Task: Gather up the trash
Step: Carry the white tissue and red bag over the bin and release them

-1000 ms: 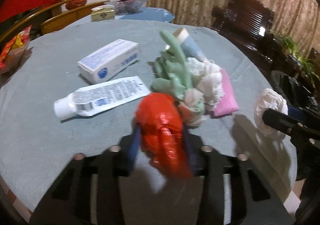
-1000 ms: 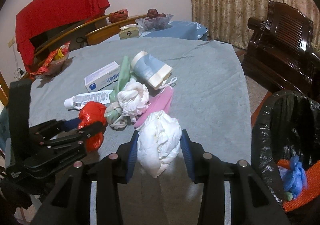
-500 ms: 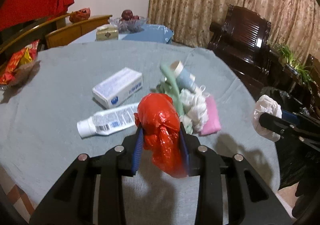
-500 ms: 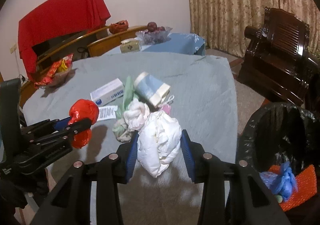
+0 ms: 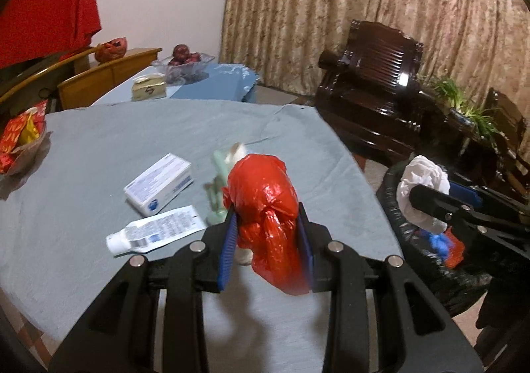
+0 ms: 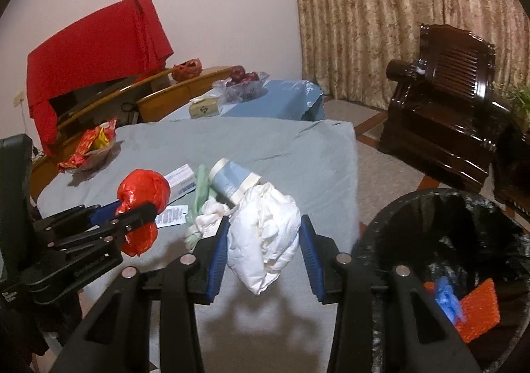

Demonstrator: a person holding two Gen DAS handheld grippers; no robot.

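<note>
My left gripper [image 5: 266,243] is shut on a crumpled red plastic bag [image 5: 265,204] and holds it above the grey table [image 5: 99,147]; it also shows in the right wrist view [image 6: 140,207]. My right gripper [image 6: 263,242] is shut on a crumpled white bag [image 6: 265,234], held above the table's right edge beside the black-lined trash bin [image 6: 440,240]. In the left wrist view the white bag [image 5: 420,181] hangs over the bin [image 5: 430,273]. A pile of trash [image 6: 212,204] lies on the table: green and white wads, a pale blue cup.
A white box [image 5: 159,184] and a white tube [image 5: 155,234] lie on the table. A snack bowl [image 5: 20,137] sits at its left edge. The bin holds blue and orange trash [image 6: 463,306]. Dark wooden armchairs [image 6: 447,108] stand to the right.
Both grippers have risen off the table with their bags and swung right toward the bin. The pile, box and tube stayed put.
</note>
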